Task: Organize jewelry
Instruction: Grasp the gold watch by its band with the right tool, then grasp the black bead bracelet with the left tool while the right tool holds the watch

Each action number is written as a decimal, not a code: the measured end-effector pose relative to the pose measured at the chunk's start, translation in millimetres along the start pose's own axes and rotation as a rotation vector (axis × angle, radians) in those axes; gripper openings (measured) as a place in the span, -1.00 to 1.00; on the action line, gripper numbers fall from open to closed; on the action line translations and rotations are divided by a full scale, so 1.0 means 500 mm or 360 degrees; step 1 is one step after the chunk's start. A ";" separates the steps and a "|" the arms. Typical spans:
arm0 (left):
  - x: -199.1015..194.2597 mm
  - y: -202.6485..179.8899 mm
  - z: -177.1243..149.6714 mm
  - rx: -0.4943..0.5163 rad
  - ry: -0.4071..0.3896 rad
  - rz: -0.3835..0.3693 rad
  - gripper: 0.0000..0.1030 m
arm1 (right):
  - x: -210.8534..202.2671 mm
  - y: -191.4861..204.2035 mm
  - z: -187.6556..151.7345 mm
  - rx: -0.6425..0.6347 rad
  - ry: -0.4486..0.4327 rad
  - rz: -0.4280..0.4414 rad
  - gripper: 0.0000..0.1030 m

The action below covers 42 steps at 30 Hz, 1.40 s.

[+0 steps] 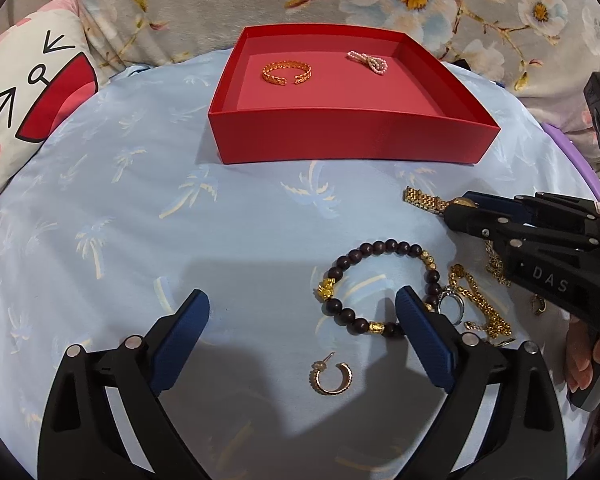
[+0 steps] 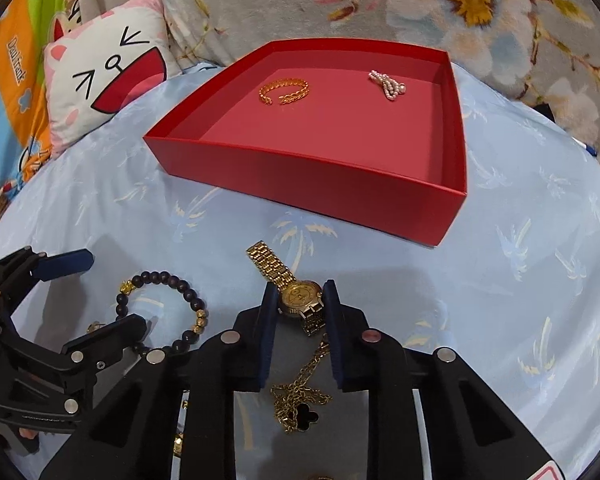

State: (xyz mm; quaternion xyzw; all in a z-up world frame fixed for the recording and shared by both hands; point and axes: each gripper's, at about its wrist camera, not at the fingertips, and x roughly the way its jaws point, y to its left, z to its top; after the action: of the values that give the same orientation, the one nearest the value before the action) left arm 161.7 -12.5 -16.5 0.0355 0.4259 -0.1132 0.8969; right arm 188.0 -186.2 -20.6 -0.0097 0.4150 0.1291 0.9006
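Picking up the gold watch [image 2: 300, 295] now. Right gripper [image 2: 300, 300] pinching the watch face between both blue pads, down on the blue cloth [image 2: 500, 280], just in front of the red box [image 2: 300, 176]. Left gripper [image 1: 302, 312] spread wide, holding nothing, above the hoop earring [image 1: 332, 376] and bead bracelet [image 1: 374, 288]. Gold bangle [image 2: 284, 92] and pearl piece [image 2: 388, 84] already near the box's far wall. Next, probably: lift gently, carry over the near wall, let go on bare red floor.

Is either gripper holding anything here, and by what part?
The right gripper is closed on the gold watch, gripping its case by the sides, the watch still lying on the cloth. The left gripper is open and holds nothing.
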 end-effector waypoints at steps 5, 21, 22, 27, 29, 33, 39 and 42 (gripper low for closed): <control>0.000 0.001 0.001 -0.0005 -0.0003 -0.0007 0.78 | -0.015 -0.012 -0.012 0.0066 -0.0037 0.0016 -0.59; 0.001 -0.042 0.012 0.0108 -0.0009 -0.0087 0.70 | -0.044 -0.046 -0.038 0.0207 -0.0092 -0.0005 -0.59; 0.003 -0.048 0.014 0.0128 -0.0017 -0.0075 0.70 | -0.043 -0.046 -0.038 0.0207 -0.0087 -0.0003 -0.59; 0.020 -0.056 0.025 0.0145 0.0005 -0.0025 0.45 | -0.043 -0.043 -0.039 0.0199 -0.0095 -0.0003 -0.59; 0.017 -0.054 0.026 0.0161 -0.0009 -0.0008 0.27 | -0.042 -0.045 -0.039 0.0204 -0.0092 0.0002 -0.59; 0.016 -0.056 0.028 0.0192 -0.0030 -0.0020 -0.14 | -0.039 -0.047 -0.039 0.0213 -0.0082 0.0009 -0.59; 0.012 -0.062 0.024 0.0235 -0.0043 -0.0072 -0.83 | -0.039 -0.046 -0.039 0.0205 -0.0087 0.0005 -0.59; 0.009 -0.054 0.028 0.0189 -0.0010 -0.0140 -0.87 | -0.043 -0.044 -0.040 0.0198 -0.0101 -0.0001 -0.59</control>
State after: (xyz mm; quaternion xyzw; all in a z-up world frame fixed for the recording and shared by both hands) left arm 168.8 -42.0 -10.2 0.0695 0.4167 -0.1776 0.8888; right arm 164.9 -214.7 -19.6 0.0503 0.3934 0.1029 0.9122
